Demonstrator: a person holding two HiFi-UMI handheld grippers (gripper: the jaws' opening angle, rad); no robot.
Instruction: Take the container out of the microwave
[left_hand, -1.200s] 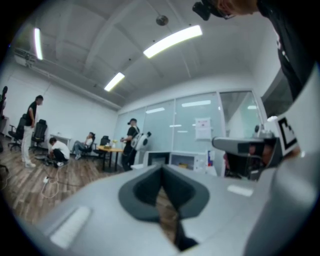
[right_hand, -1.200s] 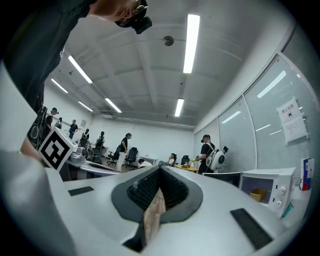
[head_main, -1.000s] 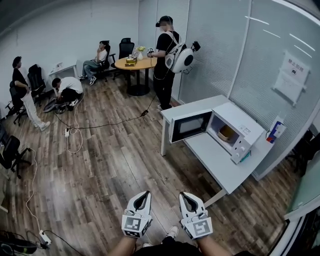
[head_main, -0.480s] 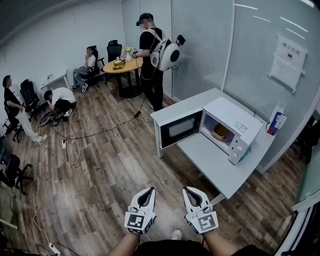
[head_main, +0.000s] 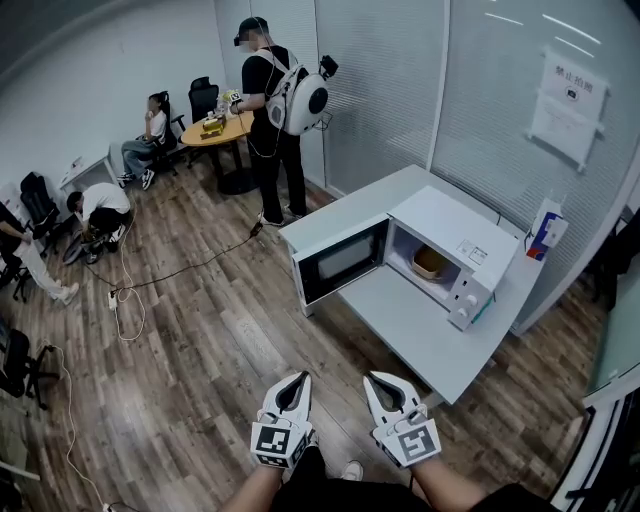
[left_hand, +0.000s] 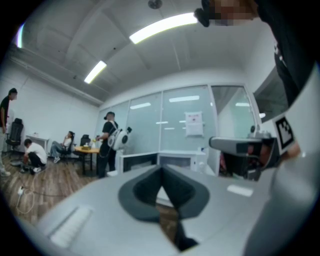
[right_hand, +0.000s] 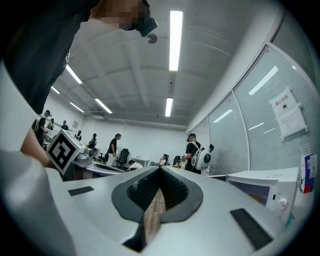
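Mostly wood floor (head_main: 200, 340) fills the head view; a white table (head_main: 420, 325) stands right of centre beside a glass wall (head_main: 480, 90) with a paper (head_main: 568, 95) stuck at upper right; cables (head_main: 125, 300) trail across the left; a round table (head_main: 215, 128) sits at upper left, next to a standing person (head_main: 265, 110) with a white backpack; others sit or crouch along the left edge.

Low in the frame, well apart from the table, the left claw (head_main: 298, 380) and right claw (head_main: 373, 380) point up the picture; each one's own view shows its jaws pressed together with nothing between them.

Only the head view looks into the microwave (head_main: 450, 240); the left gripper view shows it small and far, at centre; the right gripper view catches just its corner at lower right, but adds ceiling lights (right_hand: 175, 40) and more people at desks at far left.

On the table the microwave's door (head_main: 340, 262) hangs open toward the left; the container (head_main: 430, 263), a tan bowl, sits inside the cavity; what it holds cannot be seen; a carton (head_main: 545, 232) stands upright at the table's right end.
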